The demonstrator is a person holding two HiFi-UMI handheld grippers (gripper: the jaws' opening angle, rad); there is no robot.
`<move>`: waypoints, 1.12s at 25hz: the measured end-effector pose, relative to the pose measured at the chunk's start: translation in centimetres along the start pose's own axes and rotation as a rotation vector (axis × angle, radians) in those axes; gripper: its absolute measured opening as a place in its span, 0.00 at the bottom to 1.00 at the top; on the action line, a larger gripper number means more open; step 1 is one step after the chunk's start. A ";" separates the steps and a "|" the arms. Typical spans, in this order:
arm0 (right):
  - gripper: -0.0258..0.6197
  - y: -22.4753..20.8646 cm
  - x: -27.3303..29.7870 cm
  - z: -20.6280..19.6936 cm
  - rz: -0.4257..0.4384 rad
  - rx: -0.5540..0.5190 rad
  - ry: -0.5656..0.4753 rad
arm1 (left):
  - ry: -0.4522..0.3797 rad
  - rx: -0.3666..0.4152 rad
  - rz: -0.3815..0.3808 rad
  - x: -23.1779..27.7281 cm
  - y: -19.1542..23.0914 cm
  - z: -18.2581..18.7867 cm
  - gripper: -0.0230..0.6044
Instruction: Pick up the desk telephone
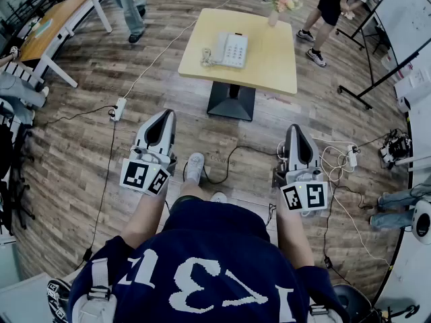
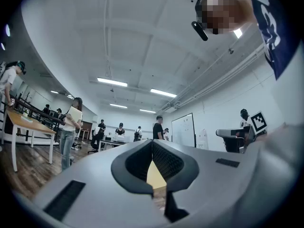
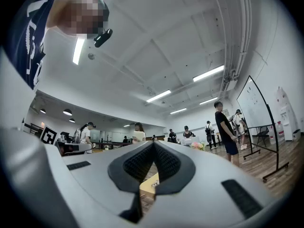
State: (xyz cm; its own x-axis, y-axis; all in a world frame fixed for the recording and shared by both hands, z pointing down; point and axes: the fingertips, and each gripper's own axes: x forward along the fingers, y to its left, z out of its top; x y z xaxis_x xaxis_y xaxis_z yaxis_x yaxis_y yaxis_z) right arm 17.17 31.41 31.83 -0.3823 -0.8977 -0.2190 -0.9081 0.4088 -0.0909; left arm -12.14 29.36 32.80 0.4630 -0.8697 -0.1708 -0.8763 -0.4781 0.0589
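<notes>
A white desk telephone (image 1: 229,49) with a coiled cord lies on a small square wooden table (image 1: 273,69) ahead of me. My left gripper (image 1: 163,115) is held low, well short of the table, its jaws shut with nothing between them. At the same height, my right gripper (image 1: 294,130) is also shut and empty. In the left gripper view the closed tips (image 2: 152,142) point slightly upward and a strip of the tabletop (image 2: 155,175) shows through the gap below. Past the closed tips (image 3: 154,144) in the right gripper view, the table edge (image 3: 148,185) and phone show faintly.
A vase of pink flowers (image 1: 281,4) stands at the table's far edge. Cables and power strips (image 1: 118,108) lie on the wooden floor. A long desk (image 1: 54,25) stands far left, a whiteboard on a stand (image 1: 397,25) at the right. Several people stand around the room.
</notes>
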 end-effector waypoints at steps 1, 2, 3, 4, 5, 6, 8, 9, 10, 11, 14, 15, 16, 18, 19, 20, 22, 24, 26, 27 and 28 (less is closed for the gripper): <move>0.08 0.0 0.0 0.0 0.001 -0.004 0.000 | 0.000 0.001 -0.002 0.1 -0.1 0.0 0.06; 0.08 -0.1 0.0 0.0 0.001 -0.007 0.000 | -0.001 0.001 -0.003 0.2 -0.1 0.0 0.06; 0.08 -0.1 0.1 0.1 0.001 -0.010 0.000 | -0.001 0.001 -0.003 0.2 -0.1 0.0 0.06; 0.08 -0.1 0.1 0.1 0.002 -0.011 0.000 | -0.002 0.000 -0.004 0.3 -0.1 0.0 0.06; 0.08 -0.1 0.1 0.2 0.002 -0.012 -0.001 | -0.002 0.000 -0.003 0.3 -0.1 0.0 0.06; 0.08 -0.1 0.1 0.2 0.003 -0.011 -0.003 | -0.002 0.000 -0.003 0.3 -0.1 0.0 0.06; 0.08 0.0 0.0 0.5 0.011 -0.004 -0.011 | -0.001 0.001 -0.002 0.3 -0.2 0.1 0.06; 0.08 0.0 0.0 0.5 0.017 0.001 -0.014 | 0.000 0.002 -0.001 0.2 -0.3 0.1 0.06; 0.08 0.1 0.0 0.6 0.021 0.009 -0.017 | 0.001 0.004 0.000 0.2 -0.3 0.1 0.06; 0.08 0.1 0.0 0.6 0.025 0.016 -0.019 | 0.001 0.005 0.001 0.3 -0.3 0.1 0.06; 0.08 -0.1 0.6 0.5 0.032 0.028 -0.019 | 0.003 0.009 0.003 0.7 -0.2 0.1 0.06; 0.08 -0.1 0.9 0.4 0.034 0.029 -0.017 | 0.005 0.009 0.003 0.9 -0.1 0.0 0.06; 0.08 -0.1 1.1 0.3 0.037 0.031 -0.013 | 0.008 0.009 0.004 1.1 0.0 -0.1 0.06; 0.08 -0.3 1.8 0.1 0.043 0.034 -0.007 | 0.011 0.007 0.006 1.6 0.3 -0.2 0.06; 0.08 -0.4 2.3 0.0 0.045 0.036 -0.006 | 0.011 0.006 0.007 2.0 0.6 -0.3 0.06; 0.08 -0.6 2.8 -0.1 0.047 0.038 -0.006 | 0.010 0.005 0.008 2.5 0.8 -0.5 0.06; 0.08 -1.0 3.8 -0.3 0.054 0.041 -0.007 | 0.009 -0.001 0.008 3.6 1.4 -0.8 0.06; 0.08 -1.4 5.1 -0.6 0.061 0.040 -0.001 | 0.009 -0.009 0.005 5.0 2.2 -1.2 0.06; 0.08 -2.2 6.8 -0.7 0.055 0.032 0.003 | 0.010 -0.017 0.000 6.8 3.2 -1.6 0.06; 0.08 -2.7 7.8 -0.8 0.046 0.028 0.003 | 0.011 -0.020 -0.001 7.8 3.8 -1.7 0.06; 0.08 -3.2 9.0 -0.9 0.036 0.026 0.002 | 0.010 -0.022 -0.001 8.8 4.6 -1.8 0.06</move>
State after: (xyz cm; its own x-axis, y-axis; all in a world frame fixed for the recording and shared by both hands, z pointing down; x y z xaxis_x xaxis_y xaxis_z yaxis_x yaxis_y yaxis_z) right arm 16.47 21.93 31.00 -0.4154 -0.8825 -0.2203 -0.8889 0.4453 -0.1078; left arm -11.83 19.26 33.32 0.4652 -0.8704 -0.1612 -0.8728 -0.4814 0.0804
